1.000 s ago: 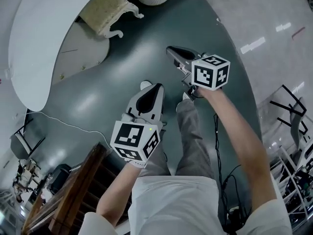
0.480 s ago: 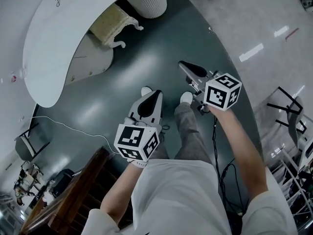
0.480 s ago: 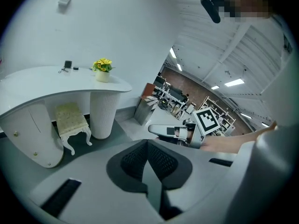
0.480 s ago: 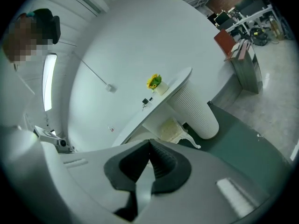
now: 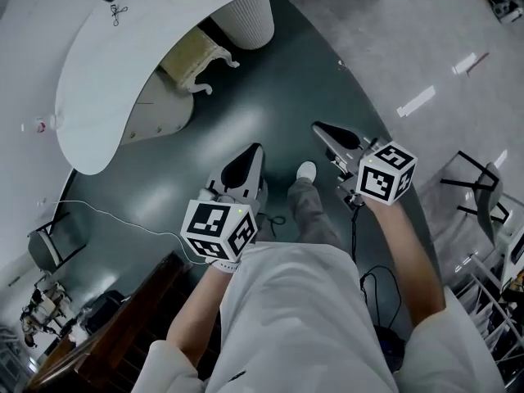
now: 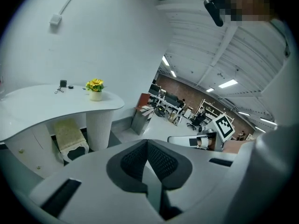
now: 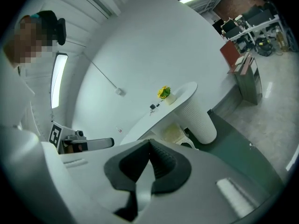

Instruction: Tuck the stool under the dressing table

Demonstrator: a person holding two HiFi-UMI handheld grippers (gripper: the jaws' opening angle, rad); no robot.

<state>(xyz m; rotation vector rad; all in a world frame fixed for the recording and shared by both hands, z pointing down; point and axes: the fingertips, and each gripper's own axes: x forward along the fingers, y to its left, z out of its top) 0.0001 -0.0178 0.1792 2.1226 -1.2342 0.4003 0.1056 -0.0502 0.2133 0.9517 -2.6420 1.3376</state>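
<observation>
The stool [image 5: 193,56] looked tucked under the dressing table [image 5: 106,68]; your left gripper [image 5: 256,150] and right gripper [image 5: 320,128] hung closed, empty, well apart from it, so nothing remained.

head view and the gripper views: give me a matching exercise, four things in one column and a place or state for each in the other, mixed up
Column one
1 stool
2 flower pot
3 ribbed pedestal
4 left hand-held gripper

Column two
a jaws together, nothing held
b standing on the table top
c cream seat, tucked under the table top
d white, holding up one end of the table top

Pairs: 1-c, 2-b, 3-d, 4-a
</observation>
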